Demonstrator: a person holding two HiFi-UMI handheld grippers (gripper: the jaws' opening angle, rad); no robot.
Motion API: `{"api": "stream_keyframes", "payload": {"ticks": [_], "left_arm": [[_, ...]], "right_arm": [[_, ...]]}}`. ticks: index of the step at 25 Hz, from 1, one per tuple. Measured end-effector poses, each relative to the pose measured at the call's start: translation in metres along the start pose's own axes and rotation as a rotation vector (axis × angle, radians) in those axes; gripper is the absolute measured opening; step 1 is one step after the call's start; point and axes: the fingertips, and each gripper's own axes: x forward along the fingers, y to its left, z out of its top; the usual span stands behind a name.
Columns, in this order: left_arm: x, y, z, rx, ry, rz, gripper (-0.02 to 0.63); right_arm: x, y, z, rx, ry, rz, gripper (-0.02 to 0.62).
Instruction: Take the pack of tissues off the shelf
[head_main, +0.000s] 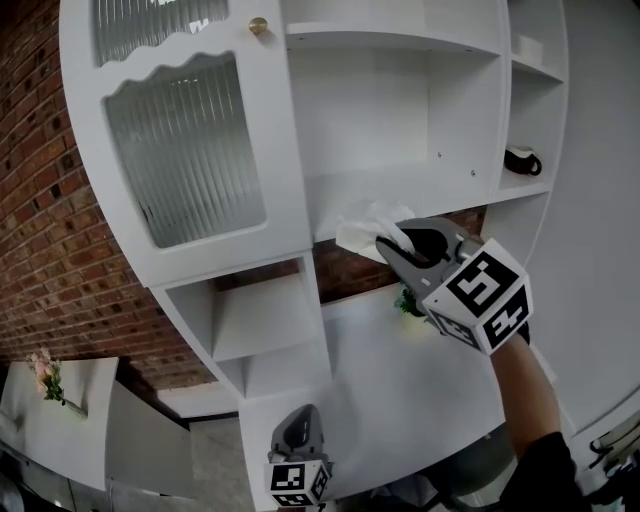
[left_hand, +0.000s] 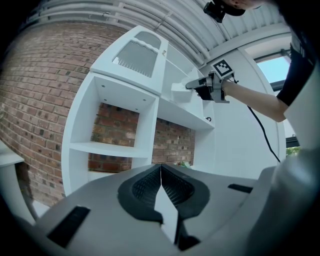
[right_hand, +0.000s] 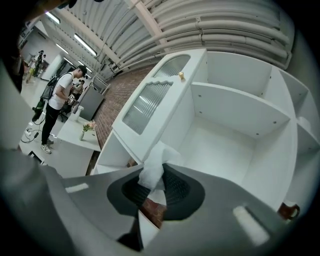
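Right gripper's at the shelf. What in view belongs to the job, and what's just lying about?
Job:
- pack of tissues, pinched in the right gripper
- white shelf

Lying about:
- left gripper, shut and empty, held low
- mug on the side shelf
- green plant on the counter
- flower vase

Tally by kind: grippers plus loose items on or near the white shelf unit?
Grippers: 2 (left gripper, right gripper)
Pack of tissues: 1
Dark mug: 1
Flower vase: 1
Green plant, partly hidden: 1
Total: 6
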Motion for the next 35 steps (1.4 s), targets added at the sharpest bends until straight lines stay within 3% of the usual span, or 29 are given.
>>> {"api": "stream_keyframes", "payload": {"ticks": [14,24,35], "left_arm": [[-0.008,-0.007,-0.005,-0.005,0.009,-0.016,0.012],[-0.01,-0.013,-0.01,-0.003,0.022,-0.034,0.012],[-0.009,-0.019,-0.017,-0.012,0.037,-0.039,0.011]], "right_arm": [[-0.018,0.04,-0.019,0.004,0.006,0.016,0.041],[-0.01,0.078,-0.065,0.058,0.071,0.06,0.04],[-0.009,0.091,-0.112,0.078,0.145,0.048,0.04]]}}
